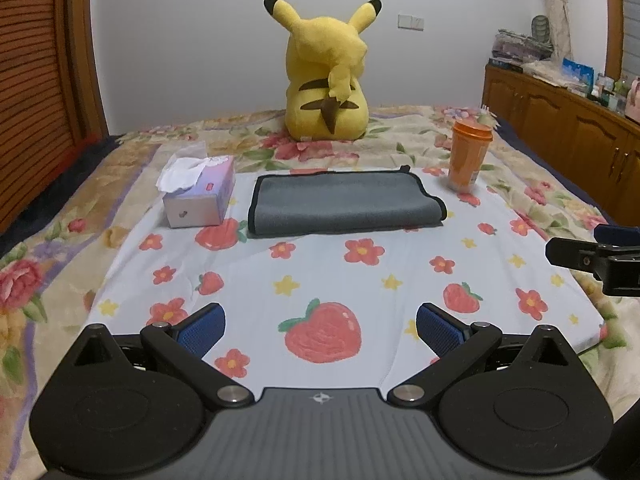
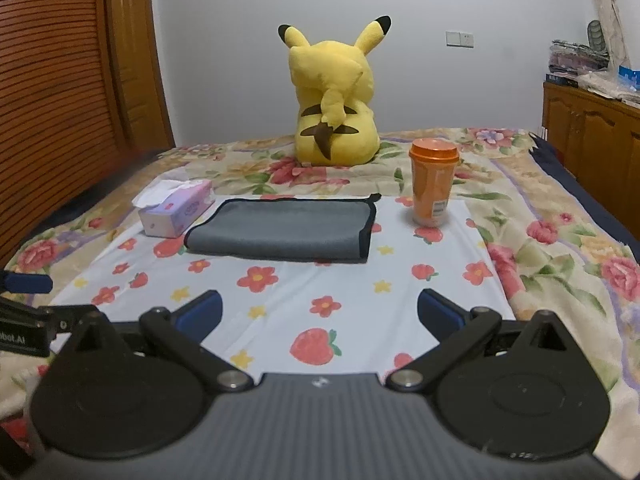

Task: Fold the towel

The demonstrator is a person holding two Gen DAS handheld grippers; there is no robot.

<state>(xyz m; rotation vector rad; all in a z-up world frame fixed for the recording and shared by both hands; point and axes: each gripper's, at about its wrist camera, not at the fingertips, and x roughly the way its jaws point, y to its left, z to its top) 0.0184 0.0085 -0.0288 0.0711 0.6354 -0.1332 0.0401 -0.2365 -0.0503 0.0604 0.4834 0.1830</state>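
Observation:
A grey towel [image 1: 340, 206] with black trim lies folded flat on the strawberry-print cloth [image 1: 360, 292] on the bed; it also shows in the right wrist view [image 2: 284, 228]. My left gripper [image 1: 320, 328] is open and empty, well short of the towel's near edge. My right gripper [image 2: 320, 312] is open and empty, also short of the towel. The right gripper's fingers [image 1: 580, 258] show at the right edge of the left wrist view. The left gripper's fingers [image 2: 28, 284] show at the left edge of the right wrist view.
A tissue box [image 1: 200, 196] stands left of the towel and an orange lidded cup [image 1: 468, 156] to its right. A yellow plush toy [image 1: 326, 76] sits behind on the floral bedspread. A wooden cabinet [image 1: 560, 132] lines the right wall, a slatted wooden door [image 1: 36, 92] the left.

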